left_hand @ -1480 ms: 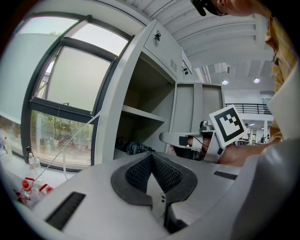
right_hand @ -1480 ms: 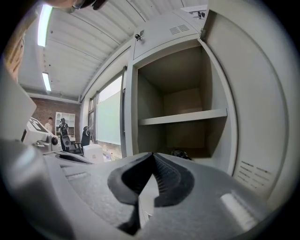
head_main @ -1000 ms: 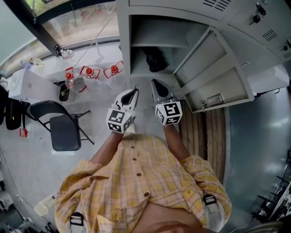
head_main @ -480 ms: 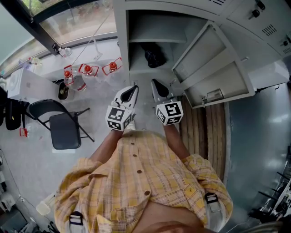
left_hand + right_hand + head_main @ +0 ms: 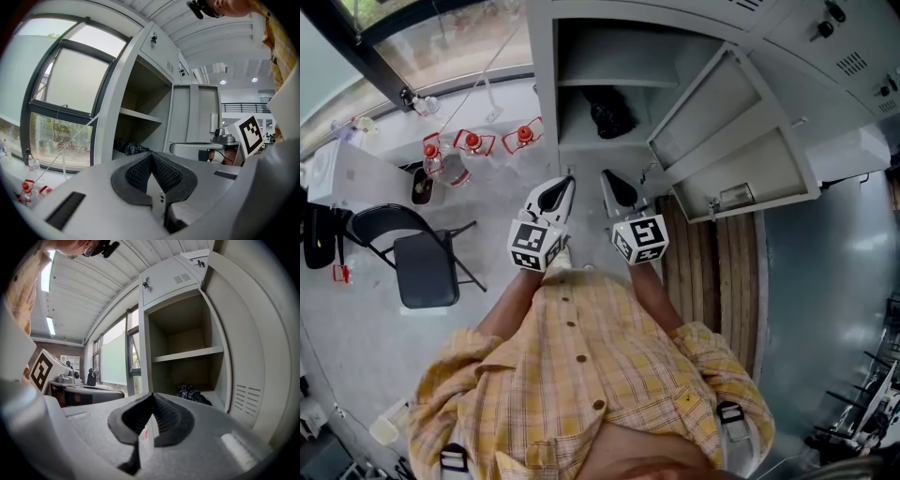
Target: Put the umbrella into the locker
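Slid a bit to the left in the head view since a second ago: left gripper, right gripper and locker all together, so mostly a small turn of the head. Held up side by side in front of the open locker, pointing at it.

Both shut tight, pads pressed together, nothing in either one.

Looks like the umbrella: a dark bundle lying in the locker, under the shelf, toward the back. Too dark and small to be sure. Well apart from both grippers.

Seems close to the end of the job: umbrella in, both grippers free.

Door swung wide open to the right. Next, most likely, shutting it. Calls for moving the right gripper round to the far side of the door and pushing it slowly toward the locker. No need to open the jaws for that. Best to keep the left gripper out of the way.
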